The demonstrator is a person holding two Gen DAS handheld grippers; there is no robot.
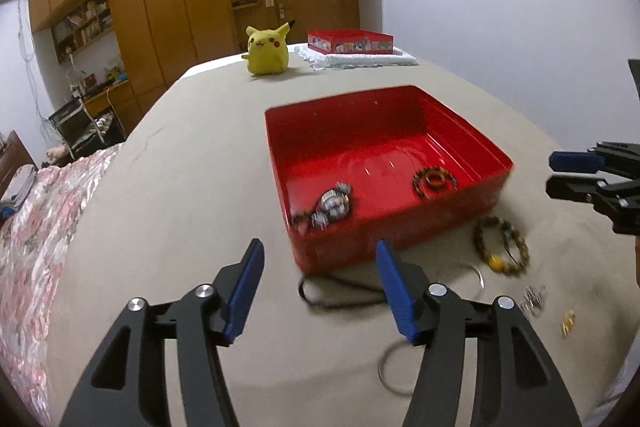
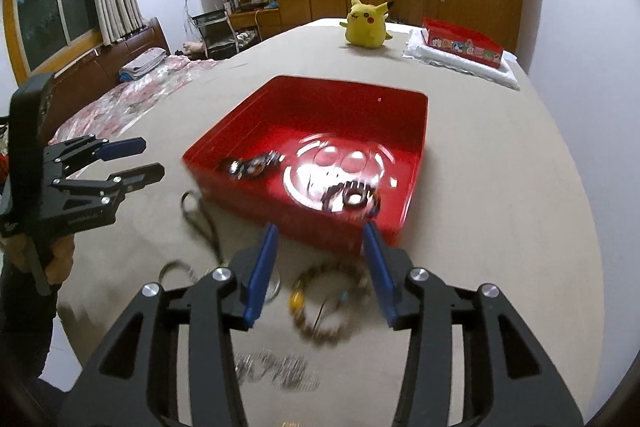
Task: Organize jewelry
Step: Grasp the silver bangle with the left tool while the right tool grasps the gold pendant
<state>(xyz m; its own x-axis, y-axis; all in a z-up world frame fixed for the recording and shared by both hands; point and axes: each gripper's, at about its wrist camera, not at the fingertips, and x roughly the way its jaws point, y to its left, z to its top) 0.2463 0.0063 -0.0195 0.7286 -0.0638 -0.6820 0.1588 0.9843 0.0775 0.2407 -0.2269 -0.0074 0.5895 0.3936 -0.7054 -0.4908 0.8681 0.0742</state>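
— Red tin box (image 1: pixel 460 131) sits open on the beige bedcover (image 1: pixel 180 187), right? What's inside it?

— A dark beaded bracelet (image 1: pixel 434 182) near the right of the floor, and a blurred watch-like piece (image 1: pixel 328 205) near the left wall. Seen from the right wrist, both pieces lie toward the near wall.

— And outside the box?

— Just in front of it on the cover: a brown beaded bracelet with a yellow bead (image 2: pixel 328 301), a black cord (image 1: pixel 340 293), thin metal bangles (image 1: pixel 474 273), a small silvery cluster (image 1: pixel 534 299), and a small gold piece (image 1: pixel 568 323).

— The claws?

— The left gripper (image 1: pixel 320 263) has its blue pads spread wide, holding nothing, over the cord and the box's near corner. The right gripper (image 2: pixel 320 243) is also spread, empty, above the brown bracelet.

— Beyond?

— A Pikachu plush (image 1: pixel 267 51) and a red lid (image 1: pixel 350 41) on a white towel (image 1: pixel 360 59).
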